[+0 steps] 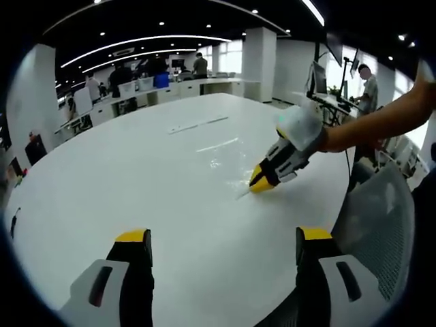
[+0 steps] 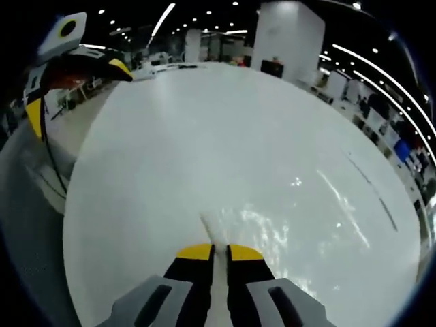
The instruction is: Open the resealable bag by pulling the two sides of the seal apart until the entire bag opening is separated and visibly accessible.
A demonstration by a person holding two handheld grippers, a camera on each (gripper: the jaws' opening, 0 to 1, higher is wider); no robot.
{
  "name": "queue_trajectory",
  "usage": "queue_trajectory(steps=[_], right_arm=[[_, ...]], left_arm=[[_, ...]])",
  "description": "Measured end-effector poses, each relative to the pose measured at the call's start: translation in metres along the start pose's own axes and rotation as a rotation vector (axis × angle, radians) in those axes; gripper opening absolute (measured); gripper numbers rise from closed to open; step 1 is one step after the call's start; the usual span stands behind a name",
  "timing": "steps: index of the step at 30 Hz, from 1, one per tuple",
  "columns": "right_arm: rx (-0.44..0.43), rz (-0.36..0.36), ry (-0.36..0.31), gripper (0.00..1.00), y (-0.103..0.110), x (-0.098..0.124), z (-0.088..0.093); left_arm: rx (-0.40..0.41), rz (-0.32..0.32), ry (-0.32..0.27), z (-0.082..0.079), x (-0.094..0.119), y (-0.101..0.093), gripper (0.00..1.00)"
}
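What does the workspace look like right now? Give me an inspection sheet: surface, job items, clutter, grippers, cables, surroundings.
Surface: large white table, glossy, lamps reflected in it.
Job's things: clear resealable bag lying flat on the table, hard to trace; one edge strip runs between the right gripper's jaws. Whether the seal has parted cannot be told.
Clutter: thin pale strips lying farther out on the table.
Grippers: right gripper shut on the bag's edge; left gripper open, above the table, holding nothing.
Cables: a dark cable hangs from the left gripper.
Surroundings: open office with desks, monitors, ceiling lights, people standing in the background; a grey mesh chair at the table's edge.
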State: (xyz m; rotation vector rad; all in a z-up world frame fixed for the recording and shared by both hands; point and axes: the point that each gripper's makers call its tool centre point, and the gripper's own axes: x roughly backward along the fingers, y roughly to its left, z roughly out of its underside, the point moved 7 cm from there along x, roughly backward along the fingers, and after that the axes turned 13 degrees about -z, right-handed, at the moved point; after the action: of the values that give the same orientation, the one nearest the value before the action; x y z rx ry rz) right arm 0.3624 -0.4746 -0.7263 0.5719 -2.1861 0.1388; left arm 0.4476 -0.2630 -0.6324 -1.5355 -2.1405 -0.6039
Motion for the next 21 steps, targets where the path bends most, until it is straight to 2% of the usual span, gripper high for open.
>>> queue_trajectory(steps=[12,21], right_arm=[[0.043,-0.076,0.001,0.00,0.014,0.005,-0.001],[0.034,-0.132,-0.042,0.00,0.031,0.010,-0.007]], left_arm=[[-0.010,0.015,-0.006,-0.001,-0.001,-0.006,0.83],[-0.074,0.036,0.004,0.003,-0.001,-0.013,0.82]])
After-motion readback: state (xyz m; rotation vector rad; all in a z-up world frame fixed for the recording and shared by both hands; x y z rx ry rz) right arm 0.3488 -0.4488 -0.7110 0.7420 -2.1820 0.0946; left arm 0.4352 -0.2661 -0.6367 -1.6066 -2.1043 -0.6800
